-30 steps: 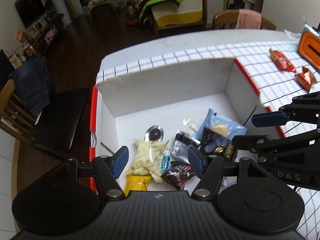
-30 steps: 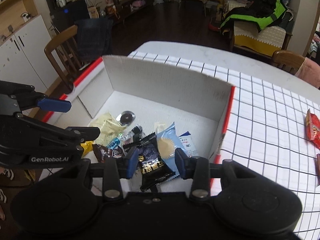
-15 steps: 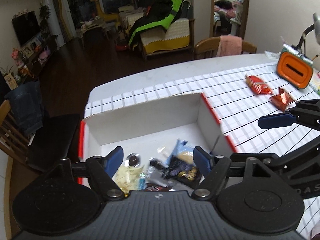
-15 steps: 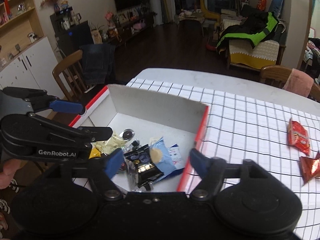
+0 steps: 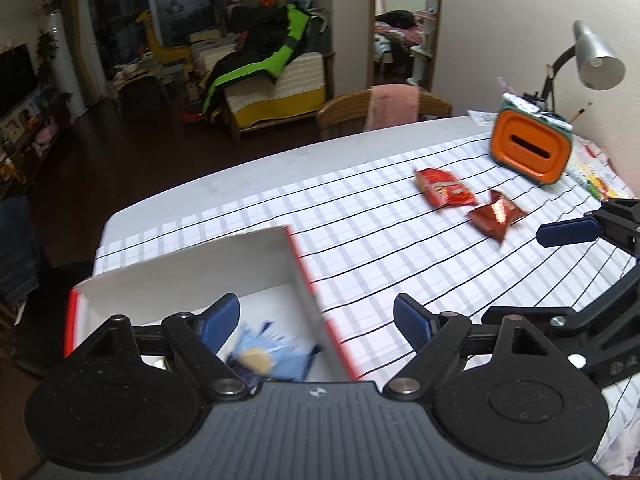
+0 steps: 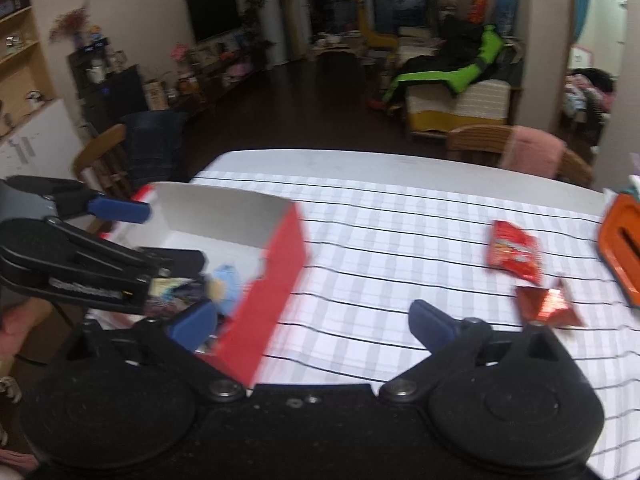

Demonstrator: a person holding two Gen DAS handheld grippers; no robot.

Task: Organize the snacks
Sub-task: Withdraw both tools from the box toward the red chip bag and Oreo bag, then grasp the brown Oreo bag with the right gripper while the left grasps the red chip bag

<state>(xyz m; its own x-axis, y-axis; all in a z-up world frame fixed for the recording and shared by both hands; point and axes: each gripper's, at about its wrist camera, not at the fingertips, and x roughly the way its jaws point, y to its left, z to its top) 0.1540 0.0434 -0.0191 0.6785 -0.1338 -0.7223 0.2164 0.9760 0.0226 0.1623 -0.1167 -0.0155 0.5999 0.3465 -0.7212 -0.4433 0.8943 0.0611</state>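
A white box with red outer walls [image 5: 192, 276] stands at the left end of the table and holds several snack packets, a light blue one [image 5: 272, 356] on top. Two red packets lie on the checked cloth: a flat one [image 5: 444, 192] and a crumpled one [image 5: 496, 216]. My left gripper [image 5: 316, 314] hovers over the box's right wall, its jaws opening with nothing between them. My right gripper [image 6: 312, 318] hangs above the red wall [image 6: 276, 280] and the cloth, its jaws also opening and empty. From there the flat packet [image 6: 514, 250] and the crumpled one [image 6: 546, 304] lie ahead to the right.
An orange container [image 5: 530, 152] and a desk lamp [image 5: 596, 56] stand at the far right of the table. A wooden chair with a pink cloth [image 5: 392, 108] is behind the table, another chair [image 6: 104, 160] at its left end. A hand shows at the left edge [image 6: 16, 320].
Both grippers rose and swung right, from over the box's inside toward the checked cloth. Both jaws widened; the right one came off a dark packet, which stays in the box.
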